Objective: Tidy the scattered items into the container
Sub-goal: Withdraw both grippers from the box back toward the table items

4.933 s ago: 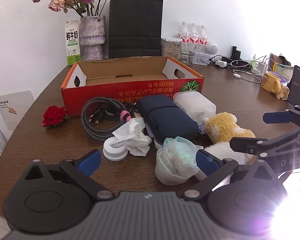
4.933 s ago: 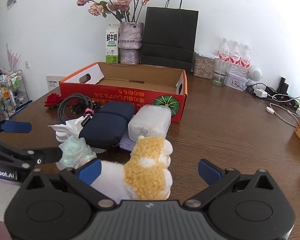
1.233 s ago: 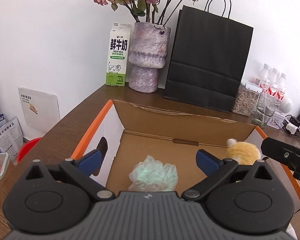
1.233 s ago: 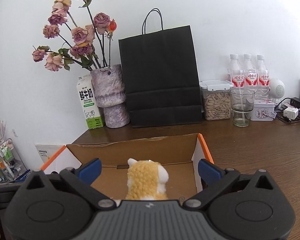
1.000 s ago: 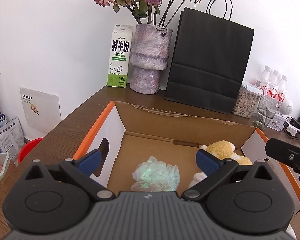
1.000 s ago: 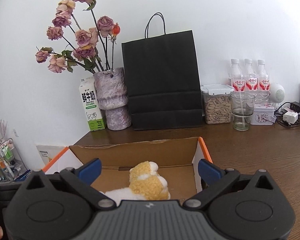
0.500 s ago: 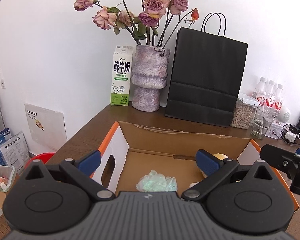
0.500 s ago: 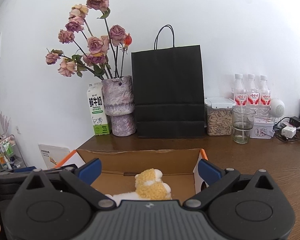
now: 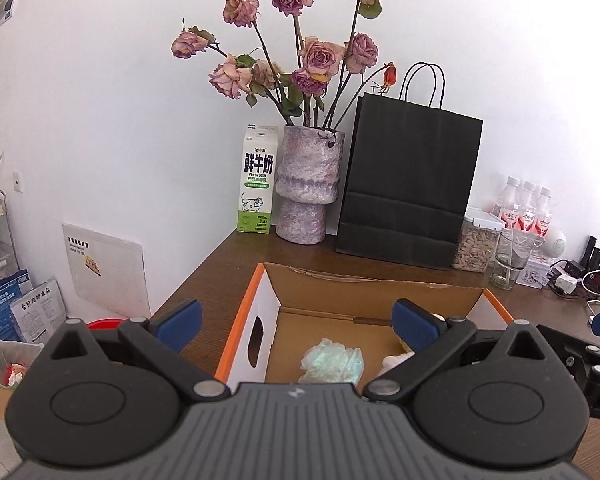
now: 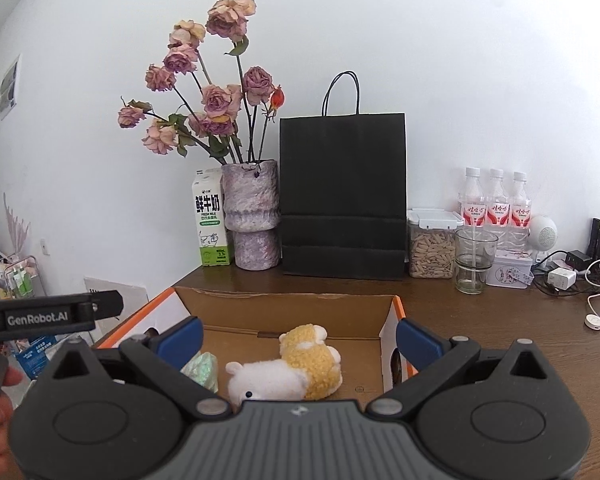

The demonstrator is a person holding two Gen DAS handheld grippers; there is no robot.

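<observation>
Now both grippers, left [image 9: 296, 316] and right [image 10: 298, 334], hover with jaws apart and empty above the box [image 10: 284, 306]; the plush toy [image 10: 296, 364] and crumpled bag [image 9: 332, 364] lie inside, below them.

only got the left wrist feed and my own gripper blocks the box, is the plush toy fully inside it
Observer: Yes. In the right wrist view the plush toy lies on its side on the floor of the cardboard box, nothing gripping it.
Operator: is it touching the crumpled bag
Observer: No, the crumpled plastic bag sits to its left with bare cardboard between them.
Operator: right gripper open or shut
Observer: Open. The right gripper has its fingers spread wide above the box, empty.
</observation>
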